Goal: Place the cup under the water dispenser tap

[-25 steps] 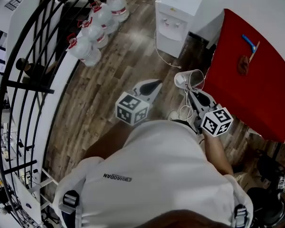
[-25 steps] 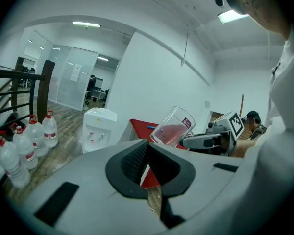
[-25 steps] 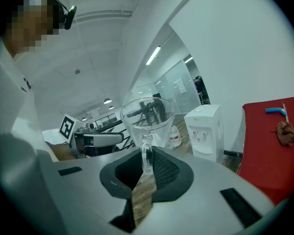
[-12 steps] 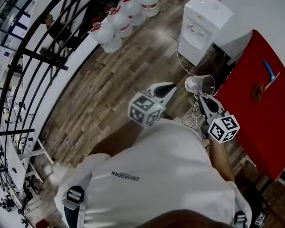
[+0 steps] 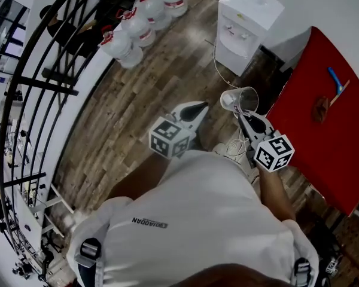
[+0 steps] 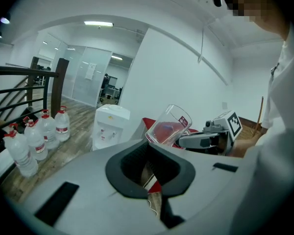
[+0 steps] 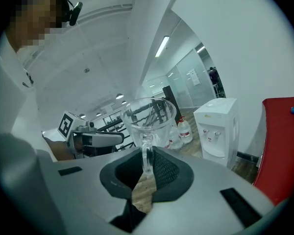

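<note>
While in right tool (image 5: 240,110), cup (image 5: 239,98) midair.

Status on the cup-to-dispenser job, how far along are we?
Done: the cup is picked up, its handle pinched between the right gripper fingers, clear of any surface.
In hand: it hangs in the air, well short of the water dispenser across the wood floor.
Left: close that gap and set the cup under a tap.
The left gripper is shut and empty.
</note>
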The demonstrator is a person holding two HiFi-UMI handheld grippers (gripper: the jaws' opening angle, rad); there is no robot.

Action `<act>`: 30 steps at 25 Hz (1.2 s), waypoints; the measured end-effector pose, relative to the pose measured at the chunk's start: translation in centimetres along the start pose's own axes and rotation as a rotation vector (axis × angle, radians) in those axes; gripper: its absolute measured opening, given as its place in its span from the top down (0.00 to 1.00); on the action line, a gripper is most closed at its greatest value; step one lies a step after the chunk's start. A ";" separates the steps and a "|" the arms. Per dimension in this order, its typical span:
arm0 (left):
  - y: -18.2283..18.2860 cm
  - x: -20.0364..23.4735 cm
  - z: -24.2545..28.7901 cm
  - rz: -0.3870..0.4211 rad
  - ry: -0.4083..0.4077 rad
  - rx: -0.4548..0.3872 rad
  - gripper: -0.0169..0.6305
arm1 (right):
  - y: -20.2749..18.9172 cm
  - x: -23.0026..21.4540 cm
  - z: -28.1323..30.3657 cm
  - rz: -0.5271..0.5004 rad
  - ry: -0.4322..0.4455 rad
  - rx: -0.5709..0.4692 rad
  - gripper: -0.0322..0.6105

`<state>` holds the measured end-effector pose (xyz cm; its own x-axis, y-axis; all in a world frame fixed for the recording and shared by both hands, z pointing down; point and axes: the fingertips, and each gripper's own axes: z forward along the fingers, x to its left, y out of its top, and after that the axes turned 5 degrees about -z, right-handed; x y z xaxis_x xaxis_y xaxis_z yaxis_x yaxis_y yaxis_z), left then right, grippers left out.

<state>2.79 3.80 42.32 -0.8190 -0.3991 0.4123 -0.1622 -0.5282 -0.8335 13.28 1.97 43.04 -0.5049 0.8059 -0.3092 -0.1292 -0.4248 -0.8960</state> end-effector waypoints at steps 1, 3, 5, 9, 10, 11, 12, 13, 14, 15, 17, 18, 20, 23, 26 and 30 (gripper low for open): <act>0.1 0.4 0.6 0.004 -0.012 0.010 0.98 | 0.0 -0.4 0.3 0.006 -0.012 0.002 0.88; 0.7 1.4 1.7 0.009 -0.032 0.022 0.98 | -0.1 -1.2 1.0 0.025 -0.035 0.007 0.88; 1.7 2.6 2.8 0.008 -0.049 0.025 0.98 | -0.2 -2.0 1.8 0.040 -0.056 0.020 0.88; 3.7 5.7 4.8 0.015 -0.081 0.028 0.98 | 0.4 -3.8 4.4 0.041 -0.095 0.048 0.88; 4.2 6.5 5.2 0.016 -0.088 0.030 0.98 | 0.6 -4.2 5.2 0.037 -0.106 0.054 0.88; 4.6 7.5 5.6 0.016 -0.093 0.033 0.98 | 0.9 -4.5 6.0 0.031 -0.118 0.059 0.88; 4.9 8.6 6.0 0.018 -0.096 0.037 0.98 | 1.2 -4.9 6.9 0.023 -0.130 0.063 0.88; 5.2 9.7 6.4 0.020 -0.097 0.040 0.98 | 1.5 -5.3 7.8 0.017 -0.142 0.065 0.88; 5.5 10.9 6.8 0.022 -0.097 0.043 0.98 | 1.8 -5.7 8.8 0.014 -0.153 0.068 0.88; 6.0 12.0 7.1 0.022 -0.098 0.043 0.98 | 2.0 -6.0 9.8 0.013 -0.163 0.073 0.88; 7.0 14.1 7.5 0.020 -0.109 0.036 0.98 | 2.6 -6.6 11.8 0.013 -0.180 0.081 0.88; 7.6 15.0 7.6 0.020 -0.118 0.032 0.98 | 2.9 -6.8 12.6 0.016 -0.189 0.083 0.88; 8.5 16.6 7.9 0.028 -0.137 0.034 0.98 | 3.6 -7.3 14.1 0.029 -0.211 0.082 0.88; 9.4 19.4 8.0 0.046 -0.149 0.047 0.98 | 4.8 -7.8 15.9 0.034 -0.250 0.075 0.88; 9.9 22.3 8.0 0.052 -0.143 0.059 0.98 | 5.8 -8.4 17.2 0.030 -0.288 0.063 0.88; 9.5 24.7 8.6 0.030 -0.131 0.096 0.98 | 5.1 -9.8 17.9 0.056 -0.330 0.087 0.88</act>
<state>-14.22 -17.49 47.74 -0.7430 -0.5064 0.4376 -0.0806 -0.5814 -0.8096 2.26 -15.49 47.22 -0.7603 0.6094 -0.2249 -0.1584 -0.5097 -0.8456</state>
